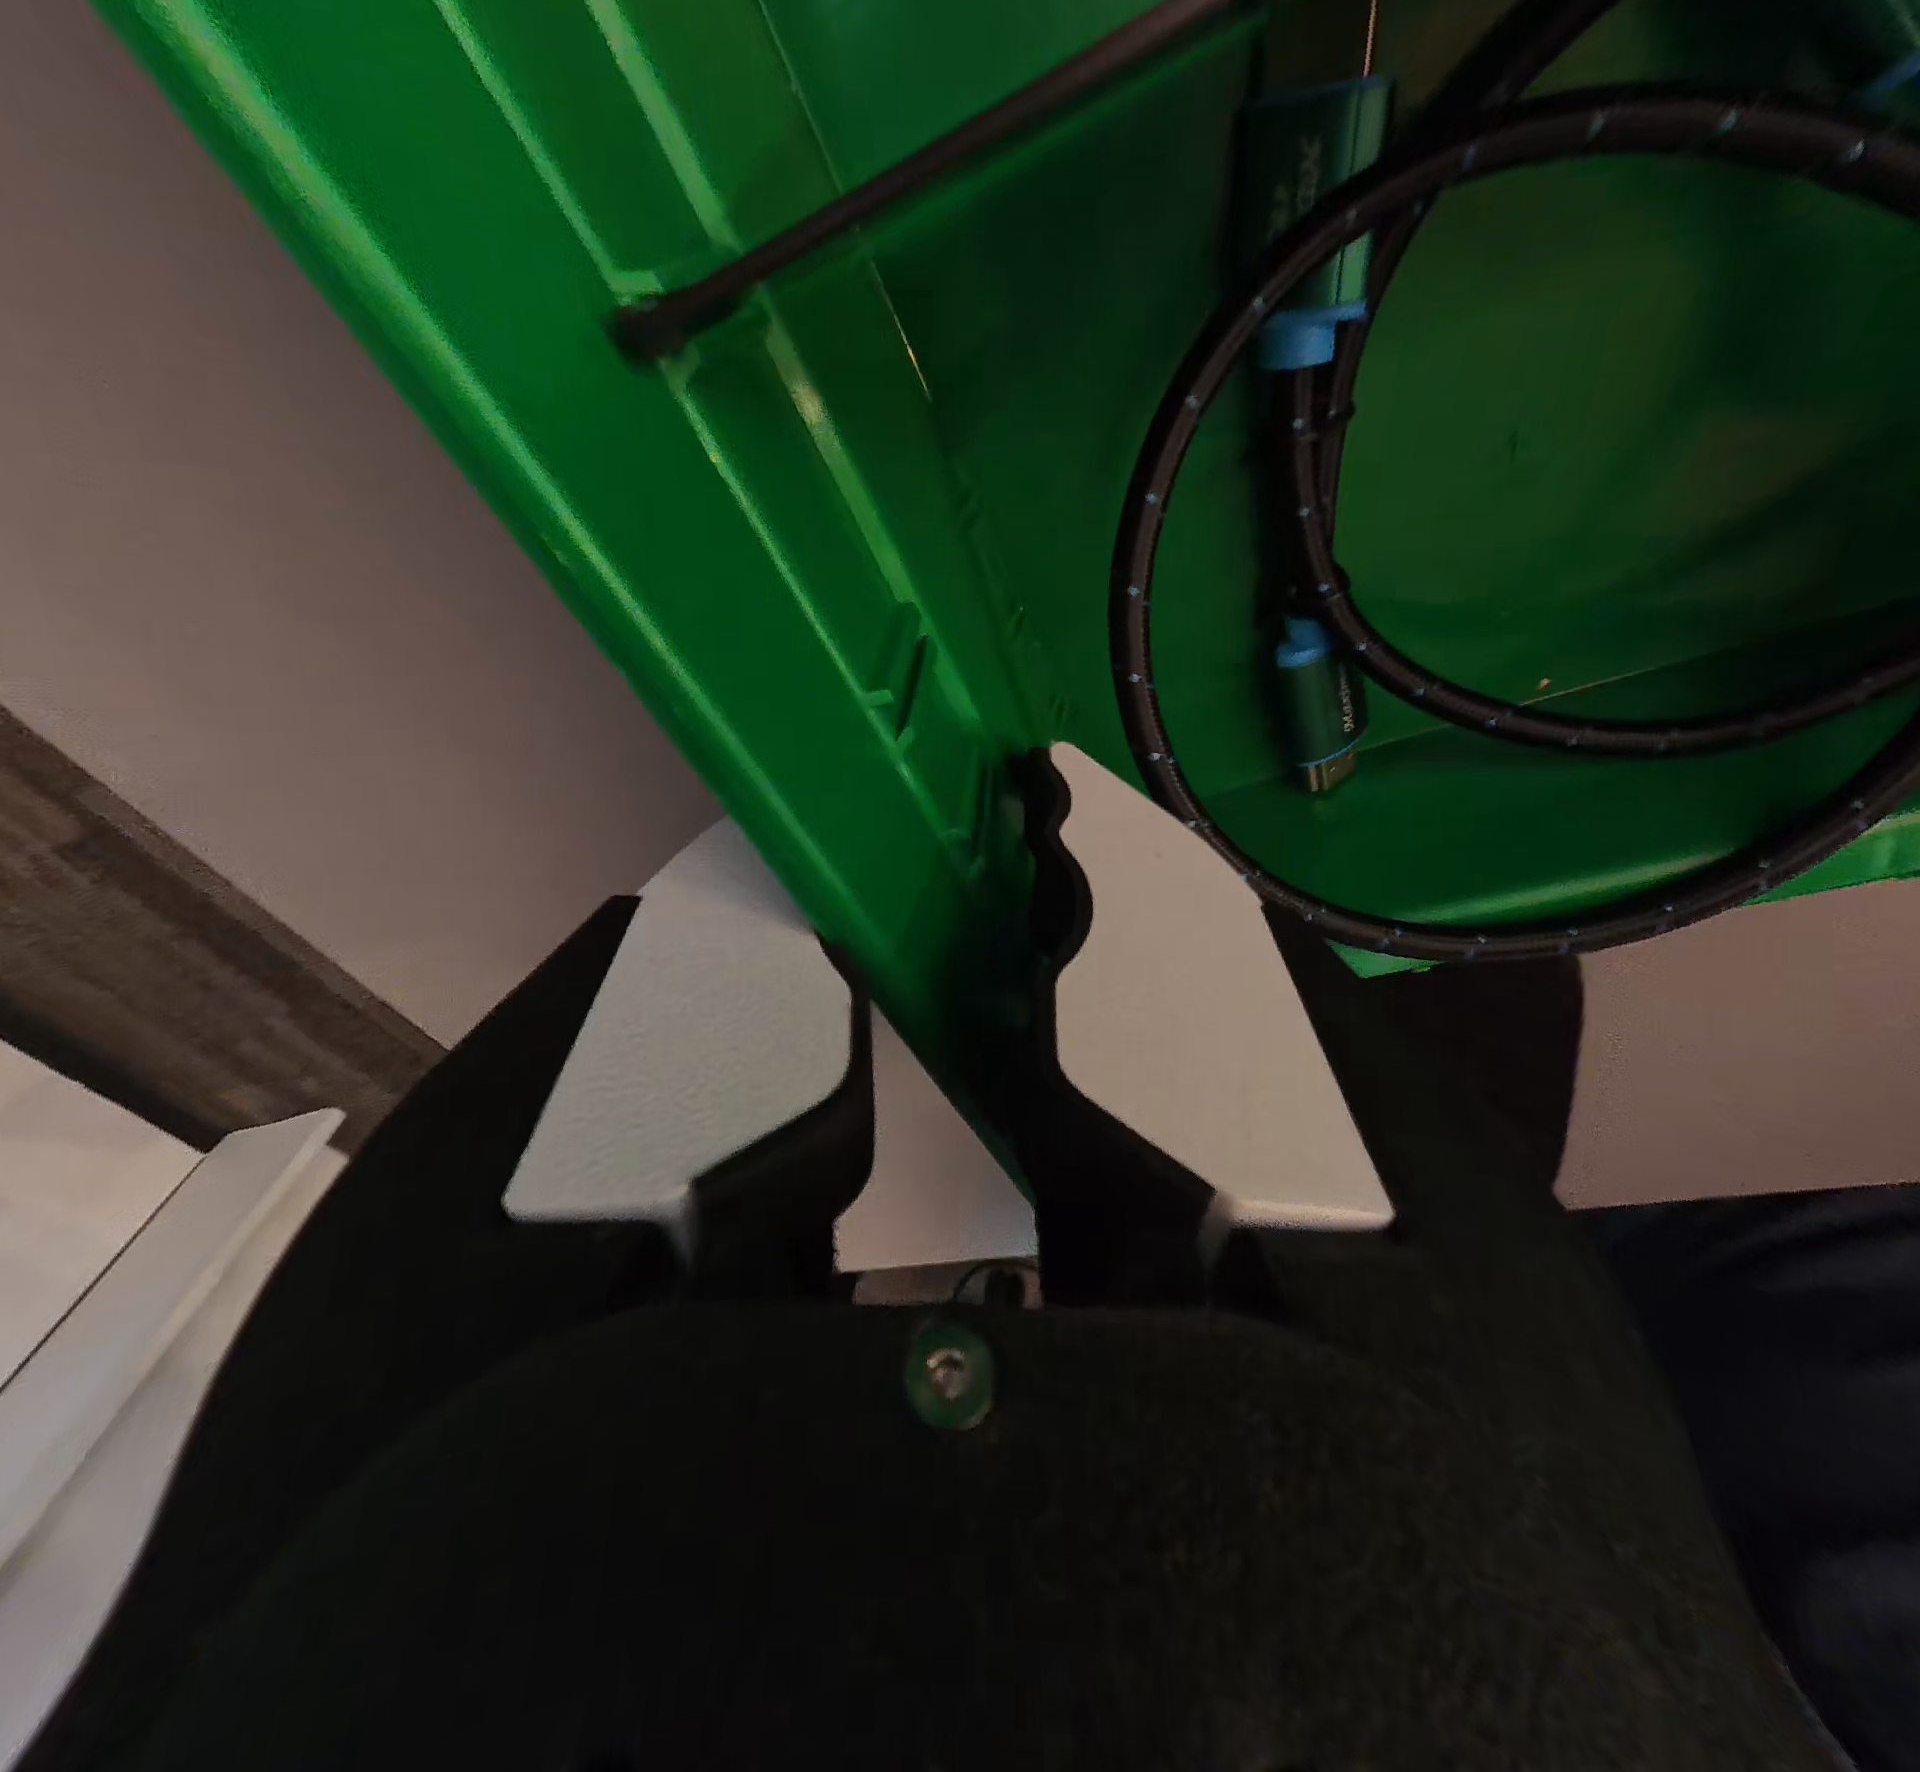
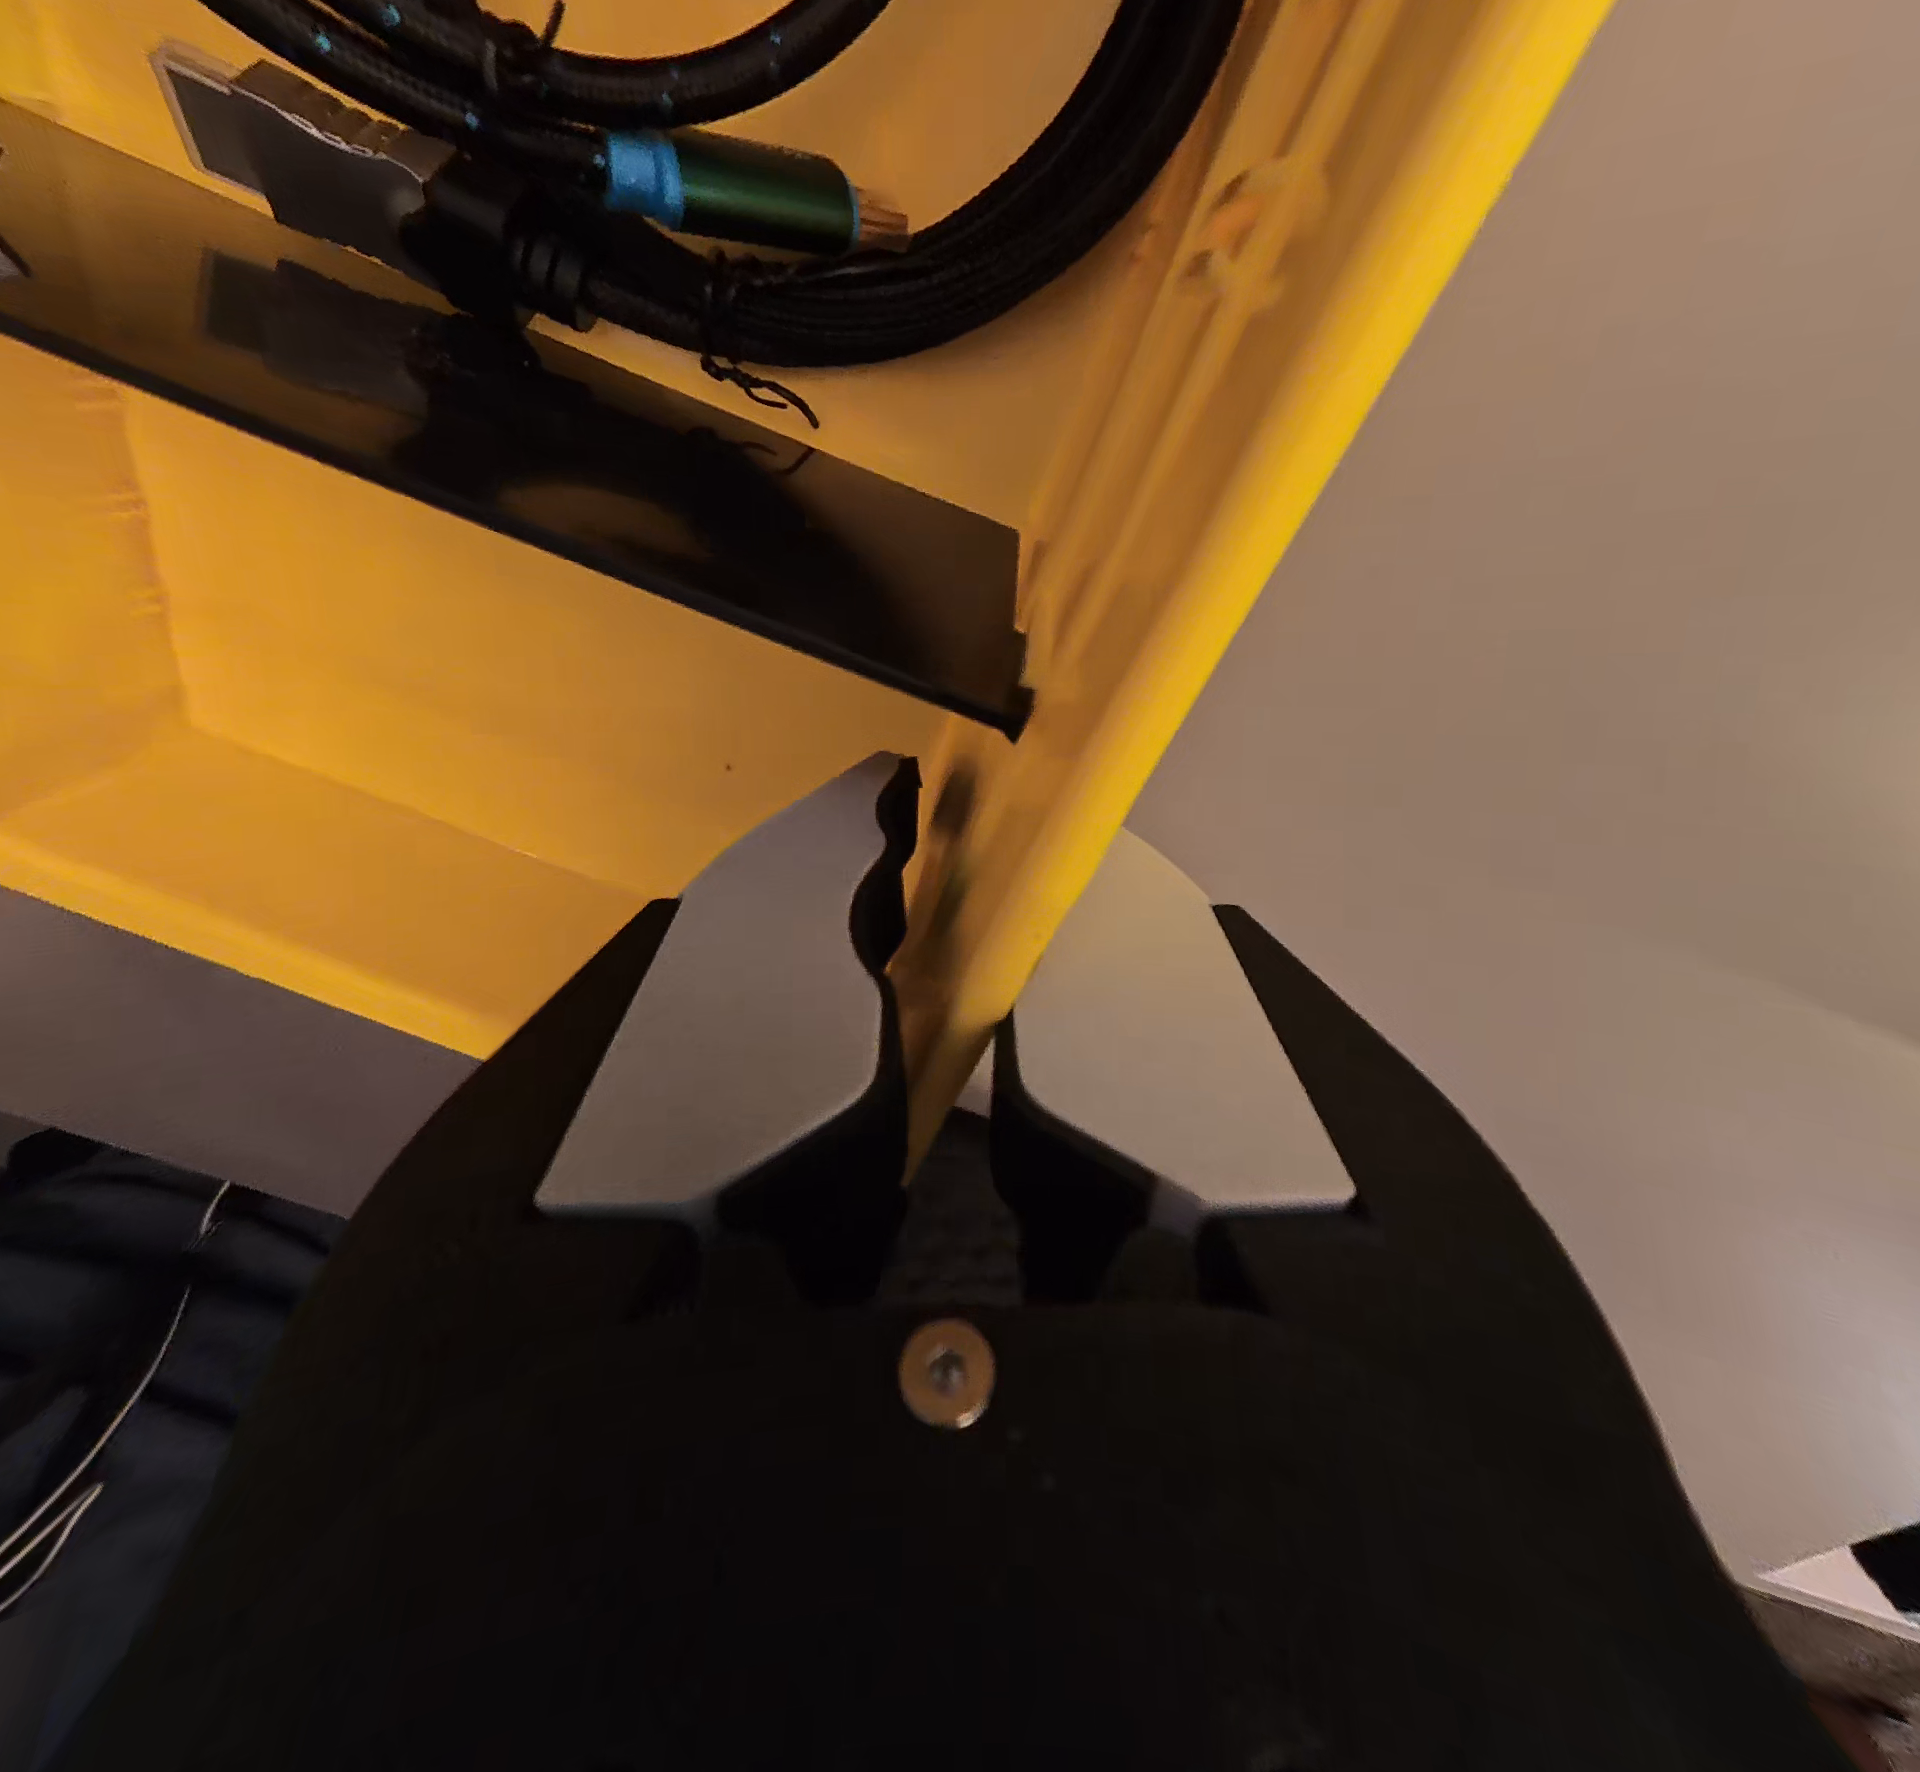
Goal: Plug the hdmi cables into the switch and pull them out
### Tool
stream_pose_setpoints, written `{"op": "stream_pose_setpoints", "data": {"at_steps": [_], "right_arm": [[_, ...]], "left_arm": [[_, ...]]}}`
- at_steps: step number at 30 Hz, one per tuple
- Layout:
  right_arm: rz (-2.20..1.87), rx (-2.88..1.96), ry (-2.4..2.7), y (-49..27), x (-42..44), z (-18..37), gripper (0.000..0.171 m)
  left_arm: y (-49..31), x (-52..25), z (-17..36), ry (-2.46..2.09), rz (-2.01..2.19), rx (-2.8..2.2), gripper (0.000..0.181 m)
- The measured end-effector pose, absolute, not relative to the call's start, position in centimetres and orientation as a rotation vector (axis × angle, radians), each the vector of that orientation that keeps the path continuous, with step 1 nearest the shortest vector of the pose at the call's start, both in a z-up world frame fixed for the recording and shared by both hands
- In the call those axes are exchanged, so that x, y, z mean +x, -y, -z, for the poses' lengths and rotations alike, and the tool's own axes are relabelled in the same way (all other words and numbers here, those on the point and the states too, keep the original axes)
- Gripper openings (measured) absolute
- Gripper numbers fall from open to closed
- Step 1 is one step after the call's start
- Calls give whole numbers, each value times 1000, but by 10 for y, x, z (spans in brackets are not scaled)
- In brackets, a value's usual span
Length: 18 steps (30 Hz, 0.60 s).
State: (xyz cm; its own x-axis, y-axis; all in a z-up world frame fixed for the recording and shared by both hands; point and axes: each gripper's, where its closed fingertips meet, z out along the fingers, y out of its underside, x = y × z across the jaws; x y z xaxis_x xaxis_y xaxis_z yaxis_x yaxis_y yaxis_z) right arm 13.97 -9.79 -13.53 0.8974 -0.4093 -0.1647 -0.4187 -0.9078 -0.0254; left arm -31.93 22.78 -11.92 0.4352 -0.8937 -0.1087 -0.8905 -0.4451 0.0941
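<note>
Gripping a bin wall each, both grippers are clamped: the left gripper (image 1: pixel 940 901) has its fingers (image 1: pixel 1049 881) pressed onto the rim of a green bin (image 1: pixel 644 288), one finger inside and one outside; the right gripper (image 2: pixel 961 891) pinches the side wall of a yellow bin (image 2: pixel 1247 434) the same way. Both bins sit tilted in their views, over a pale surface (image 1: pixel 260 475). Left wrist view, further in: on the green bin's floor lies a coil of black braided cable (image 1: pixel 1132 579), its plug (image 1: pixel 1320 704) with blue collar and gold tip lying free, plugged into nothing. Beyond it a slim greenish box with a blue end (image 1: pixel 1314 195) stands against the back wall; whether this is the switch I cannot tell. A second cable (image 1: pixel 935 164) runs across the rim. Right wrist view, further in: a dark glossy divider (image 2: pixel 582 475) spans the yellow bin. Behind it, more tied black cables (image 2: pixel 727 70); one green-bodied plug (image 2: pixel 758 190) lies loose, and a black plug (image 2: pixel 488 242) sits against a dark flat device (image 2: pixel 301 153), seated or not I cannot tell.
</note>
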Motion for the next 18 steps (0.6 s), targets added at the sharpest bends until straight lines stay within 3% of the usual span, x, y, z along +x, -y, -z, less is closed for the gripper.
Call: {"op": "stream_pose_setpoints", "data": {"at_steps": [12, 18], "right_arm": [[-260, -3046, -454, 60, 86, 135, 10], [-414, -3003, -426, 61, 80, 128, 18]], "left_arm": [[-191, -305, 119, 1680, 281, 2535, 38], [-185, -301, 106, 1693, 78, 2550, 32]]}}
